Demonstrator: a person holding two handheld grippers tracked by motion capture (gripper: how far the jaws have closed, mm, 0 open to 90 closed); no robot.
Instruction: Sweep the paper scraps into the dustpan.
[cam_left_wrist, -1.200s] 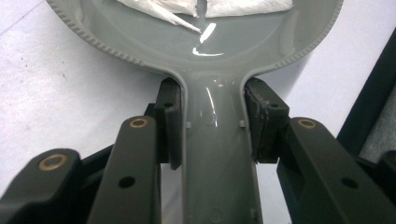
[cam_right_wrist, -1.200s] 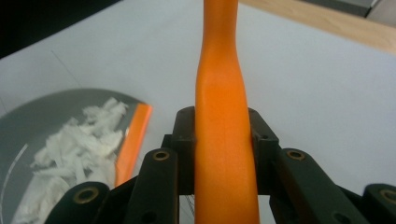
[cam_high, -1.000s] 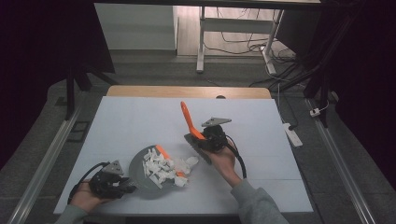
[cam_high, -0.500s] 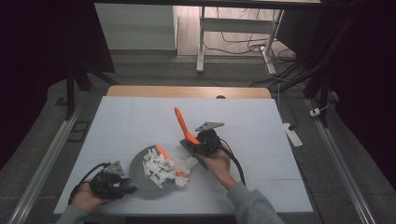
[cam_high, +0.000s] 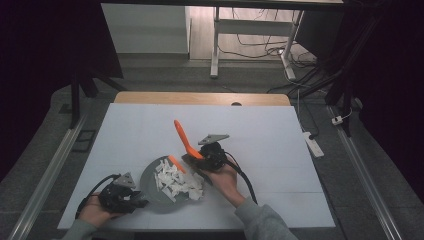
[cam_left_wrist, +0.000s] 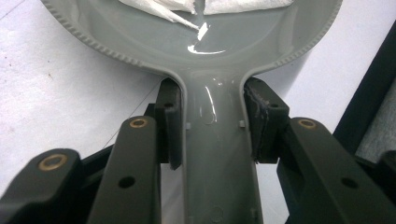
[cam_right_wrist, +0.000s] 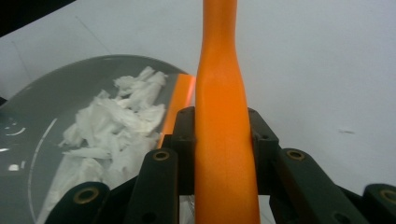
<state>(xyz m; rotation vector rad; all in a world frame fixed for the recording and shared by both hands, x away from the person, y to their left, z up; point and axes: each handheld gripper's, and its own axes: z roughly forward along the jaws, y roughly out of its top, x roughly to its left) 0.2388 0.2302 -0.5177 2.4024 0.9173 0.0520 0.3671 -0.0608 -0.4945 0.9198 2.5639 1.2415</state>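
Near the front edge of the white table (cam_high: 150, 125), a grey dustpan (cam_high: 150, 186) lies flat with a heap of white paper scraps (cam_high: 177, 179) piled in its tray. The left hand-held gripper (cam_high: 131, 197) is pinching the dustpan's handle (cam_left_wrist: 215, 154) — in the left gripper view both pads press against the handle's sides, just below where it widens into the tray. The right hand-held gripper (cam_high: 197, 161) is clamped on the orange handle (cam_right_wrist: 224, 140) of a small brush (cam_high: 184, 140), which rises tilted up and away from the hand; in the right gripper view the jaws squeeze the handle from both sides, and an orange strip of the brush's head sits at the right rim of the tray, just beside the scraps.

As for progress, the sweeping looks nearly finished: the scraps sit gathered inside the tray, mostly toward its right half, and I can make out no loose pieces on the table around it, though small bits would be hard to tell against the white surface. What seems left is a last nudge to push the pile deeper from the rim — then lifting the dustpan level so nothing slides back out over its open lip.
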